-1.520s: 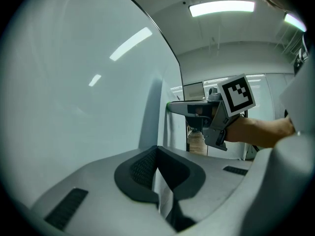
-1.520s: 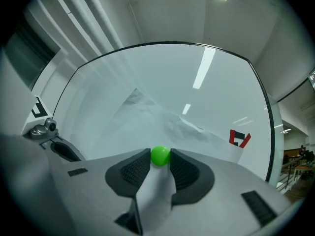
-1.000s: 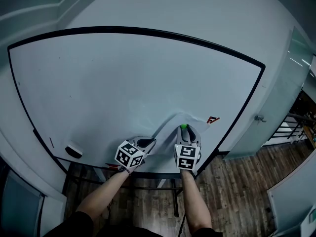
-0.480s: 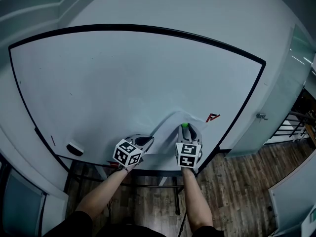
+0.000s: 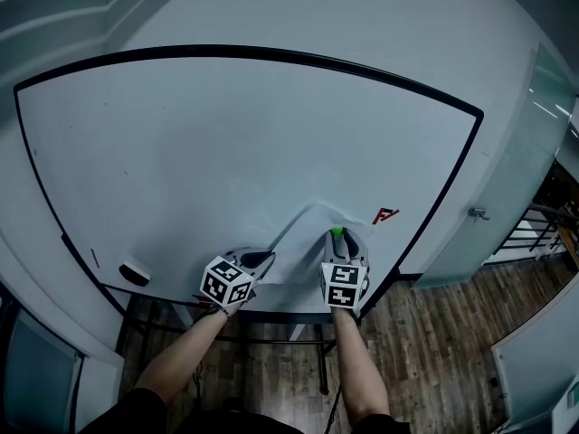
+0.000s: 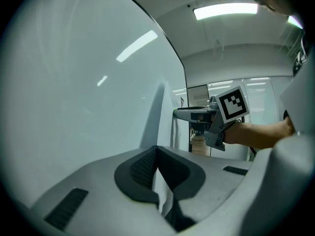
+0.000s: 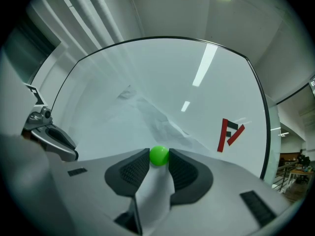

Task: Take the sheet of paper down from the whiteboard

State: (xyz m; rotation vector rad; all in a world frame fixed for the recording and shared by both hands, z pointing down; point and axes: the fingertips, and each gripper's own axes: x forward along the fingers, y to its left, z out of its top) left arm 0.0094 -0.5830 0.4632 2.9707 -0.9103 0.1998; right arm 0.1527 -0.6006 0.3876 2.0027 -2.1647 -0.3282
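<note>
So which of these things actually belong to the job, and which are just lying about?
Part of the job: whiteboard; sheet of paper, pinched in the left gripper; green magnet, gripped by the right gripper.

Just lying about: eraser at the board's lower left edge; red logo on the board.

Thin white paper sheet [image 5: 303, 233]: lower edge lost behind the grey right gripper [image 5: 338, 240]; small green ball [image 5: 336, 233] half-covered too.
</note>
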